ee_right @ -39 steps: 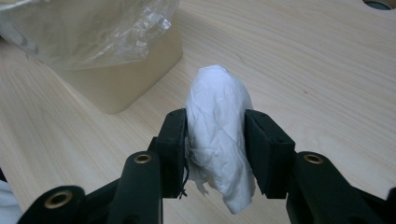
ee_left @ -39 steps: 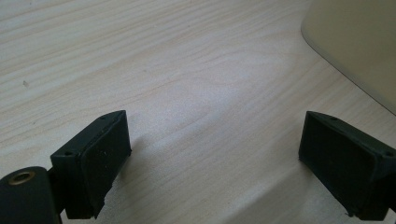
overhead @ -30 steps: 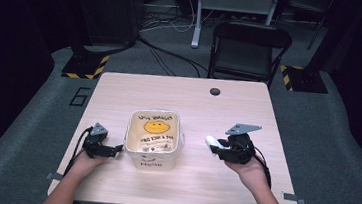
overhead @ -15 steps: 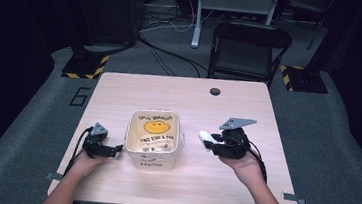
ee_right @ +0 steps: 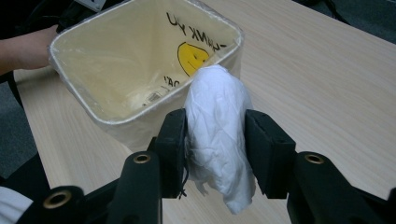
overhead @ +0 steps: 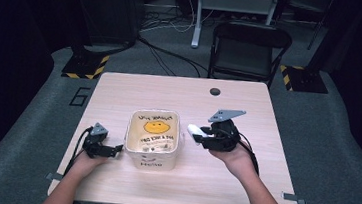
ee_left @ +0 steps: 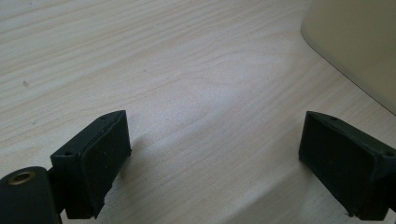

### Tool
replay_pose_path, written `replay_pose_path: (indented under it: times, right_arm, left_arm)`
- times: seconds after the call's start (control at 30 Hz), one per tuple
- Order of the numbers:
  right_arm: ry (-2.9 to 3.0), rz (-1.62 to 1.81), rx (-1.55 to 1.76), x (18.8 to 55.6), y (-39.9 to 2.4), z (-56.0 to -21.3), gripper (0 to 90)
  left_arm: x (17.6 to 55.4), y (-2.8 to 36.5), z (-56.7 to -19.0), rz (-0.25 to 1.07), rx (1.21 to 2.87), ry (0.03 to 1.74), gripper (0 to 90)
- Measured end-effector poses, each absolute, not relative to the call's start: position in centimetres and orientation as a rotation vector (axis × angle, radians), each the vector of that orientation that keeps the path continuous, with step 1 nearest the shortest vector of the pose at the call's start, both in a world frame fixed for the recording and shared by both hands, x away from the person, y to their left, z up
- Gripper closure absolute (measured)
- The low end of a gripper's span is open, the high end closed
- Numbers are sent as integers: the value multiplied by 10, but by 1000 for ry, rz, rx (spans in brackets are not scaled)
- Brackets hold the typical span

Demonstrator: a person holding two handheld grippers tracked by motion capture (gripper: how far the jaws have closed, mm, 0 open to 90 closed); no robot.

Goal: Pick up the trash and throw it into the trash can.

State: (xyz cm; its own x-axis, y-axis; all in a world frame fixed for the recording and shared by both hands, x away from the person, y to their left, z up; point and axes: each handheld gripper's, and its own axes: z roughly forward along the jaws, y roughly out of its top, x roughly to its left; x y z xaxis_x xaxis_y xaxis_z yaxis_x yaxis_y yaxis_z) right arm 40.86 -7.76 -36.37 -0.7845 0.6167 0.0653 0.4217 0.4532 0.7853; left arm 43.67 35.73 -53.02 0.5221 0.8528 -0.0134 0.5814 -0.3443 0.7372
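clearly the right gripper (ee_right: 215,140) pinches a crumpled white tissue (ee_right: 217,135) mid-body, just beside the bin (ee_right: 140,119)'s rim; it looks light, soft, squashable. the left gripper (ee_left: 215,163) rests spread on the table (ee_left: 163,70).

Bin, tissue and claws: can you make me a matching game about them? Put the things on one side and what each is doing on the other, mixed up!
Things:
1. Tissue
2. Bin
3. Left claw
4. Right claw

States:
A. open, nothing between its jaws
B. stands on the table, lined with a smiley bag
C. squeezed between two jaws
D. shut on something white

Pairs: 1-C, 2-B, 3-A, 4-D
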Motion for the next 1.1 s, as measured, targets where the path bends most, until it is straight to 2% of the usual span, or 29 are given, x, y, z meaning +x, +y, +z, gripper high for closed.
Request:
replay_pose_path:
  times: [1.1]
  right_arm:
    - [2515,1302,787,418,-28,-345,590]
  left_arm:
    - [437,357,-530,495,2058,1164,90]
